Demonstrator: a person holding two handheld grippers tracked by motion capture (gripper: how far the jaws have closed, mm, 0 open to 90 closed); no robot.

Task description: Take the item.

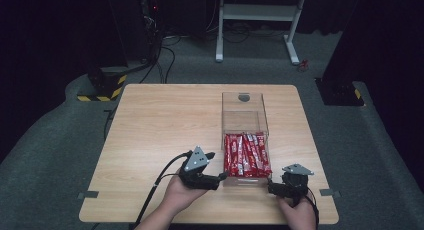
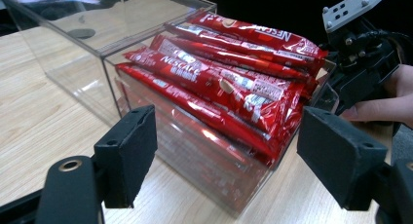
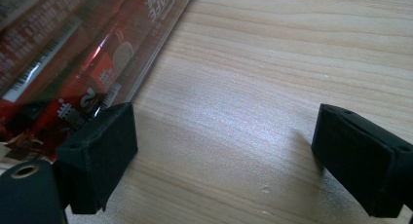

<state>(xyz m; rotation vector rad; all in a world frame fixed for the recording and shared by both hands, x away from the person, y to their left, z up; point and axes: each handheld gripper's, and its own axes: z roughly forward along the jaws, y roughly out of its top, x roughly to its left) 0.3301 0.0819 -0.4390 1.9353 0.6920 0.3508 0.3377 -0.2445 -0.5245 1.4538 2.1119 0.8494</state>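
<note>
A clear plastic box [image 1: 244, 121] lies on the wooden table [image 1: 165, 120], its near half packed with several red Nescafe sachets [image 1: 246, 155]. My left gripper [image 1: 223, 175] sits at the box's near left corner, jaws open and empty, facing the sachets [image 2: 229, 83] through the clear box wall [image 2: 195, 156]. My right gripper [image 1: 270, 186] rests at the box's near right corner, open, with bare table [image 3: 234, 107] between its fingers and sachets [image 3: 63, 58] just beside its left finger [image 3: 97, 151]. The left gripper view also shows the right gripper's body [image 2: 363, 63] and a hand.
The far half of the box [image 1: 243, 105] holds nothing and has a round dark mark on its far wall. A white desk frame [image 1: 260, 20] and dark equipment with cables stand on the grey floor beyond the table. The table's left side is bare wood.
</note>
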